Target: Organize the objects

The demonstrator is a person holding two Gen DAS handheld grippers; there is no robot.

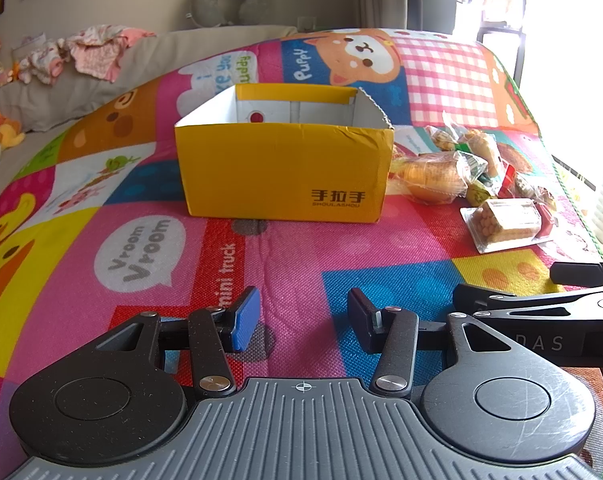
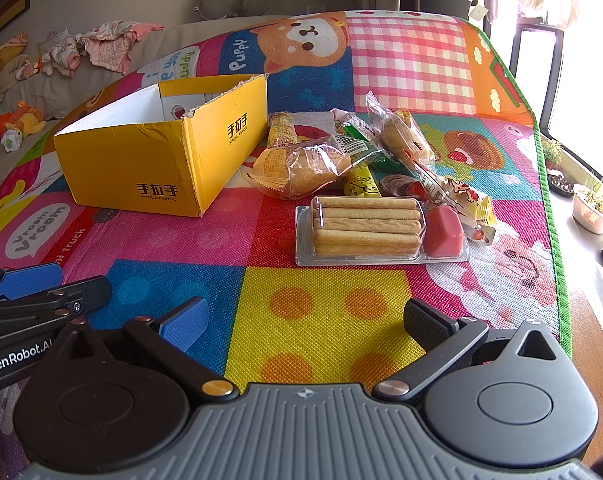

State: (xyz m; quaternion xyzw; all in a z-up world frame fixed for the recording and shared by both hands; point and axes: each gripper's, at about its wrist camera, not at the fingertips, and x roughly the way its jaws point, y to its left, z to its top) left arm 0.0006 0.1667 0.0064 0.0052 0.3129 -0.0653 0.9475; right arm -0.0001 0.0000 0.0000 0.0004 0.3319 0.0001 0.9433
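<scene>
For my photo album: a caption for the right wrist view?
Open fingers hover before snacks beside a yellow box.

- The open cardboard box (image 2: 141, 160) is yellow outside with black print, white inside.
- The woven play mat (image 2: 321, 320) is a patchwork of pink, blue, yellow and red, with orange dots and pink-white check.
- The clear blister tray of tan biscuit sticks (image 2: 365, 226) holds a pink dip.
</scene>
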